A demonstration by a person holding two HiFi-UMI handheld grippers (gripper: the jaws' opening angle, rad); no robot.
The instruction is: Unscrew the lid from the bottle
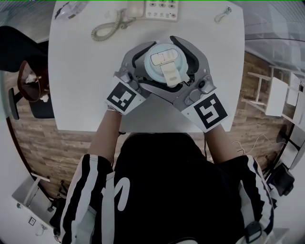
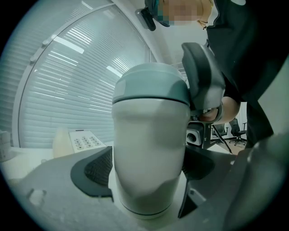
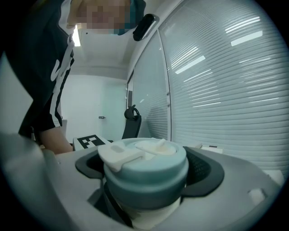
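While both claws are clamped on, we see the bottle (image 2: 149,135) upright over the middle of the white table (image 1: 86,86), though we cannot tell whether its base touches the top. The left gripper (image 2: 149,168) is clenched around the pale body, its dark ribbed pads pressed to either side low down. The right gripper (image 3: 146,173) is closed around the teal lid (image 3: 146,169), pads tight on its rim, and from above the two claws cross over each other around it. The lid sits on the bottle, its white flip cap (image 1: 167,66) shut on top, and a thin seam shows where teal meets white. Now the surface: it's mostly bare, with a corded phone (image 1: 159,8) at the far edge, its coiled cord (image 1: 107,28) trailing left, and a small pale item (image 1: 222,14) at the far right corner that we cannot identify. Around the table we have a wood-plank floor (image 1: 43,147), a dark chair (image 1: 28,81) off to the left and white racks (image 1: 276,95) on the right. Pale slatted blinds (image 2: 67,81) fill the wall behind the bottle in both gripper views, and a black office chair (image 3: 132,119) stands farther back in the room. Black-and-white striped sleeves (image 1: 86,190) frame the bottom of the head view.
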